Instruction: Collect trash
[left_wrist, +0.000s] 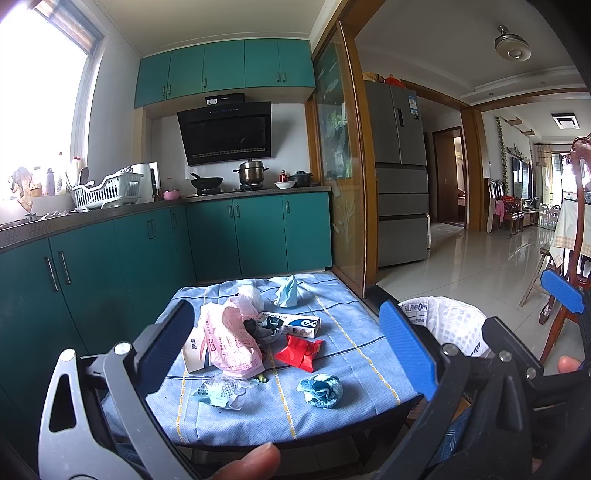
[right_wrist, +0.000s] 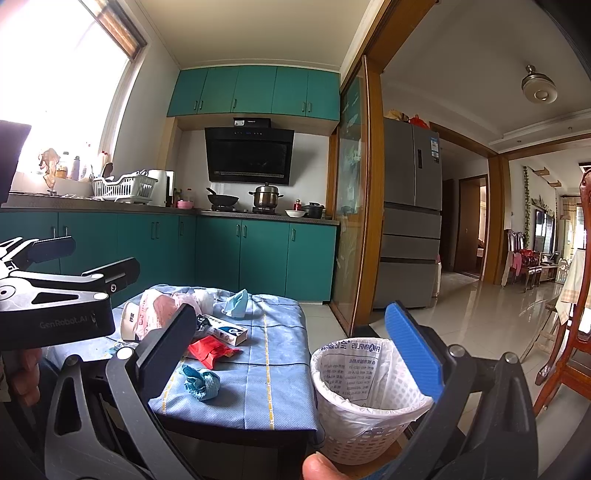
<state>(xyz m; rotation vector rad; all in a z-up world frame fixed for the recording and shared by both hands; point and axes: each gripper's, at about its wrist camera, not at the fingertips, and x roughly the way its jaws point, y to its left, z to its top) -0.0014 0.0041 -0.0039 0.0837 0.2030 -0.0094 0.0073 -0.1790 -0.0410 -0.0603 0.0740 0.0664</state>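
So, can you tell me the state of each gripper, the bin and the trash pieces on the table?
Left gripper: open, empty.
Right gripper: open, empty.
Waste basket: upright, lined with a bag, looks empty.
Red packet: crumpled, on the cloth.
Blue wad: balled up, nearest the table's front edge.
Toothpaste box: lying flat.
Pink bag: lying crumpled.
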